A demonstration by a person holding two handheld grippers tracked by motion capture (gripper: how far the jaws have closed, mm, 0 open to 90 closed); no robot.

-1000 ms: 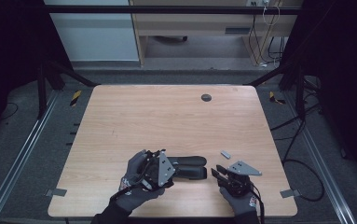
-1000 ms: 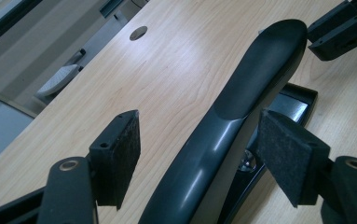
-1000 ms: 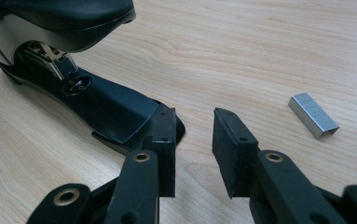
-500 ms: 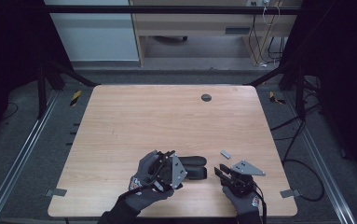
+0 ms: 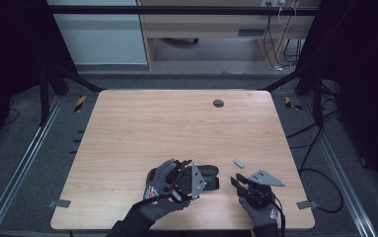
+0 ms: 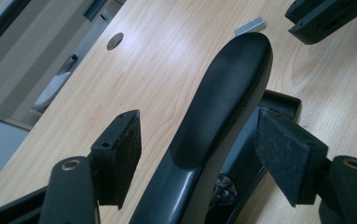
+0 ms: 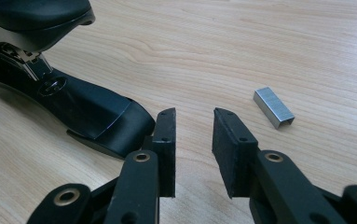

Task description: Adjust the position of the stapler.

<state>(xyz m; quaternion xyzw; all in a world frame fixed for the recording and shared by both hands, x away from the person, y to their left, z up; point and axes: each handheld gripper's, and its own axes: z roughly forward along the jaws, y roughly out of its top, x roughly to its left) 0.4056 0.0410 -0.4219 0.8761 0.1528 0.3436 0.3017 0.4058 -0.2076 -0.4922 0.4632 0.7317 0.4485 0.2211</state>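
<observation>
Looked like a lab or recording cell set up inside an office-type room. A light wood surface with a round cable grommet at 12 o'clock stood on grey carpet floor. Black frame struts and dark curtains closed in the 9 and 3 o'clock sides. Metal floor rails ran along both sides, with yellow-black hazard tape at 10 o'clock. Loose cables trailed at 3 o'clock, more hung at 1 o'clock by a wooden desk. A pale cabinet stood at 11 o'clock. Office bits lay on the surface: stapler, staple strip.
</observation>
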